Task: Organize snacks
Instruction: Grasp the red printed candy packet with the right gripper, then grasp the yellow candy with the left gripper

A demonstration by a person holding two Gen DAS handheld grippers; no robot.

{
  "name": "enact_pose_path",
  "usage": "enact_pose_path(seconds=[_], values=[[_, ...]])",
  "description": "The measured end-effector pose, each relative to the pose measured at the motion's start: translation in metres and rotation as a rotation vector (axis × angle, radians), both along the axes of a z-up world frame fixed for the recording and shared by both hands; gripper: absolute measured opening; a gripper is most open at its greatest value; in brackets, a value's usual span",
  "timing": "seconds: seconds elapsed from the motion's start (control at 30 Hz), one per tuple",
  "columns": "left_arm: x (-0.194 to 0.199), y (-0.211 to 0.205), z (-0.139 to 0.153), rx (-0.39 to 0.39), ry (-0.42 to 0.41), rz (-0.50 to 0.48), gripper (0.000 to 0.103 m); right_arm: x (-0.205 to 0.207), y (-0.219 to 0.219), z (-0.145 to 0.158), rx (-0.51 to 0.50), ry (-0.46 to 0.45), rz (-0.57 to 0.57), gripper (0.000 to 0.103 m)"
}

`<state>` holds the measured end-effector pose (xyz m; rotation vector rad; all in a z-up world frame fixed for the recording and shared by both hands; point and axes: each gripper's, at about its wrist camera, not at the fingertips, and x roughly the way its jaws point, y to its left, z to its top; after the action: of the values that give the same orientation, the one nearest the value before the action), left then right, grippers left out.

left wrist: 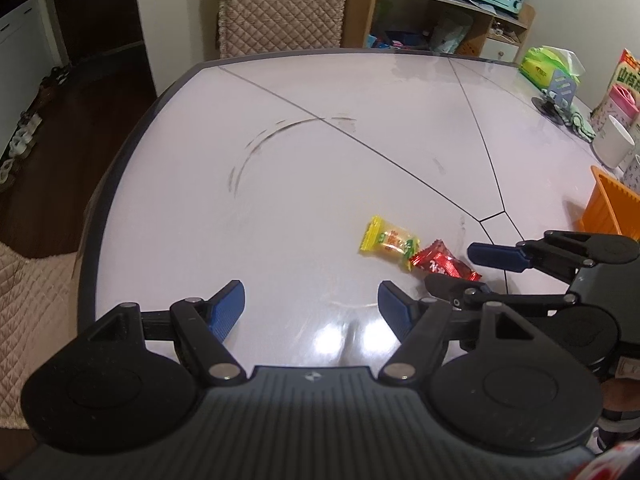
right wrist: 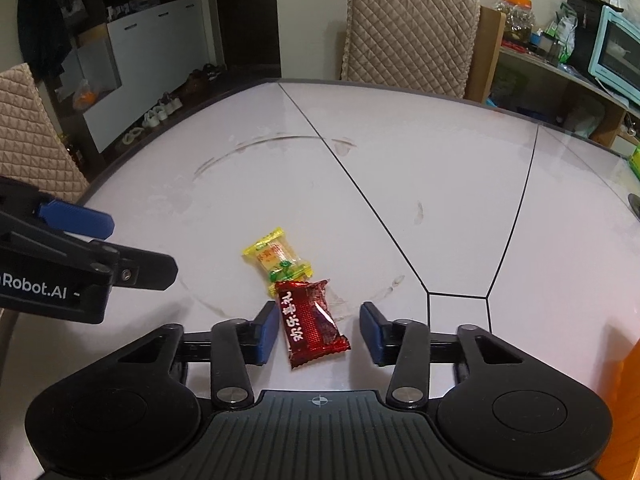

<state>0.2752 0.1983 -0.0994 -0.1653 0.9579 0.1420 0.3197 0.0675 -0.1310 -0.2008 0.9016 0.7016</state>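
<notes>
A red snack packet (right wrist: 314,322) lies on the white table (right wrist: 420,184), with a yellow snack packet (right wrist: 277,259) touching its far end. My right gripper (right wrist: 318,330) is open, low over the table, its fingers either side of the red packet without touching it. In the left wrist view the yellow packet (left wrist: 390,242) and red packet (left wrist: 442,265) lie ahead to the right. My left gripper (left wrist: 312,306) is open and empty, above bare table left of the packets. The right gripper (left wrist: 460,266) shows there around the red packet.
An orange basket (left wrist: 612,206) stands at the right table edge. Behind it are a white mug (left wrist: 614,142), a pink container (left wrist: 618,110) and a green tissue pack (left wrist: 550,66). A quilted chair (right wrist: 408,36) stands at the far side, another (right wrist: 28,136) at the left.
</notes>
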Motion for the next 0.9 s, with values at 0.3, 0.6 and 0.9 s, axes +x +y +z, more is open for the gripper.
enact_pose_path(seconds=[0.3, 0.6, 0.9], values=[[0.025, -0.017, -0.007, 0.005, -0.029, -0.099, 0.070, 0.015, -0.021, 0.002, 0.013, 0.028, -0.116, 0.027], [0.051, -0.033, -0.021, 0.014, -0.051, -0.207, 0.060, 0.020, -0.036, 0.006, 0.033, 0.049, -0.184, 0.028], [0.061, -0.042, -0.032, 0.036, -0.035, -0.238, 0.037, 0.018, -0.037, 0.005, 0.044, 0.048, -0.192, 0.027]])
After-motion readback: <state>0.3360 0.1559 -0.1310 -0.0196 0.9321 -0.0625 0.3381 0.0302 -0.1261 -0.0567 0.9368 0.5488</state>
